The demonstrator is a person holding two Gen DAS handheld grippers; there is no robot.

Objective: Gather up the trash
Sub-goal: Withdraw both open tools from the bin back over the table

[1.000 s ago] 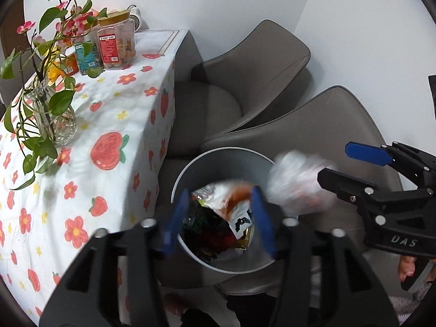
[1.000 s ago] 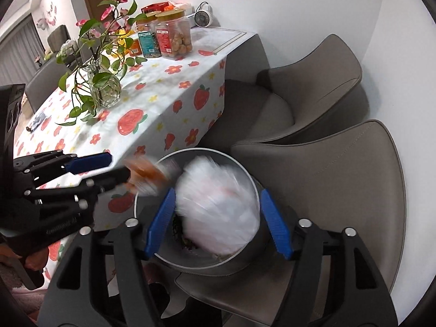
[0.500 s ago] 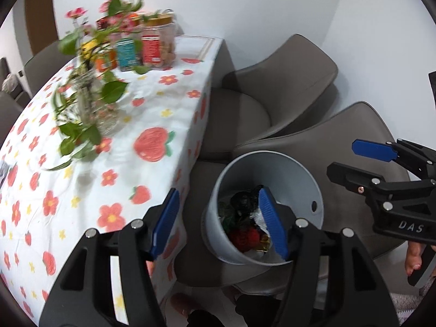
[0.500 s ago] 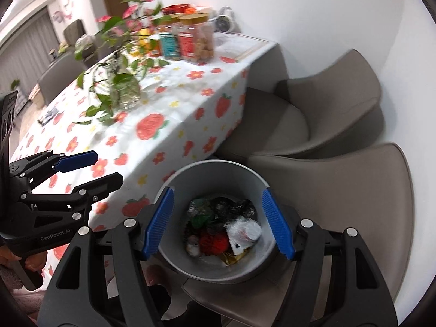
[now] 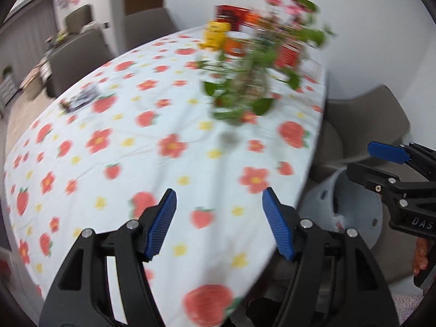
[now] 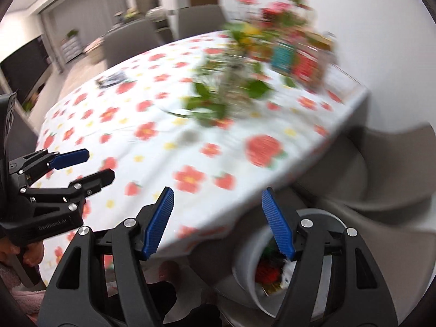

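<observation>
My left gripper (image 5: 218, 193) hovers over the strawberry-print tablecloth (image 5: 136, 163); its jaws are opening with nothing between them. Level with it on the right, my right gripper (image 6: 217, 192) stands open and empty at the table's edge. Each shows in the other's view: the right gripper (image 5: 362, 159) and the left gripper (image 6: 99, 164). The grey bin (image 6: 245, 250) sits below the table edge with colourful trash (image 6: 268, 269) inside; its wall (image 5: 357, 209) shows in the left wrist view. A dark wrapper (image 5: 81, 99) (image 6: 111, 80) lies far across the table.
A glass vase of flowers (image 5: 250, 87) (image 6: 231, 87) stands mid-table, with jars (image 6: 299, 60) behind it. Grey chairs (image 5: 368, 114) (image 6: 381, 169) flank the bin, and more chairs (image 5: 76, 54) stand at the far side. Both views are motion-blurred.
A second ago a crumpled white piece and an orange wrapper sat between the jaws; they dropped into the bin. Both grippers then swung away from the bin toward the table top.
</observation>
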